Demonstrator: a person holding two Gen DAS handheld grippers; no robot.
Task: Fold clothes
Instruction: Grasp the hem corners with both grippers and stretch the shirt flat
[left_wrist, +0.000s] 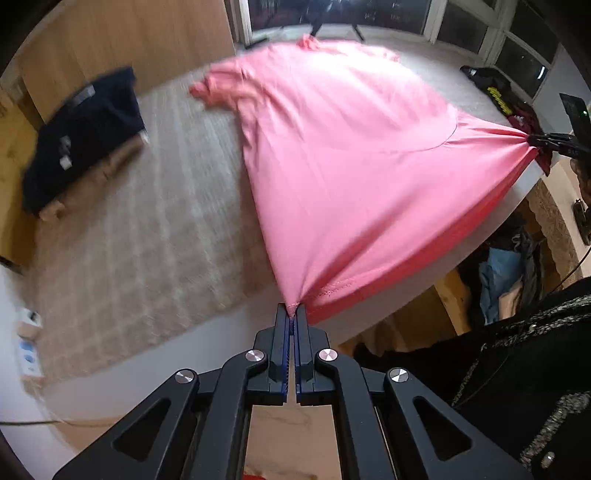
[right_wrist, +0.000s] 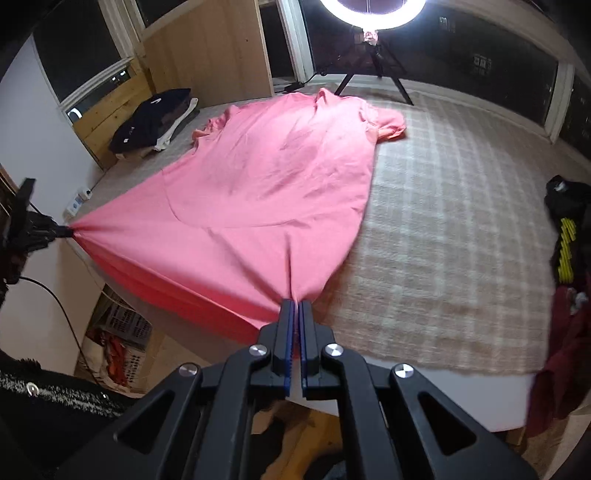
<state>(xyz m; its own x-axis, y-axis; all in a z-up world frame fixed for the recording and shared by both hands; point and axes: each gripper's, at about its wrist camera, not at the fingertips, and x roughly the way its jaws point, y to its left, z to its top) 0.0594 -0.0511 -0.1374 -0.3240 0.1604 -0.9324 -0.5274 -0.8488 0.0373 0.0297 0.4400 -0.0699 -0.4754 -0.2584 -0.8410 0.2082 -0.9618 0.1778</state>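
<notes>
A pink T-shirt (left_wrist: 343, 147) (right_wrist: 266, 192) lies spread over a bed with a beige plaid blanket (right_wrist: 443, 240), collar and sleeves at the far end. Its near hem is lifted off the bed and stretched taut between both grippers. My left gripper (left_wrist: 293, 308) is shut on one hem corner, the cloth bunched at its tips. My right gripper (right_wrist: 295, 301) is shut on the other hem corner. Each gripper also shows at the edge of the other wrist view, the right gripper (left_wrist: 535, 142) and the left gripper (right_wrist: 61, 232), pinching the fabric.
A dark folded stack of clothes (right_wrist: 151, 122) sits at the bed's far left corner. Dark and maroon garments (right_wrist: 565, 266) pile at the right edge. A ring light on a tripod (right_wrist: 371, 22) stands beyond the bed. A laundry basket (right_wrist: 125, 328) sits on the floor.
</notes>
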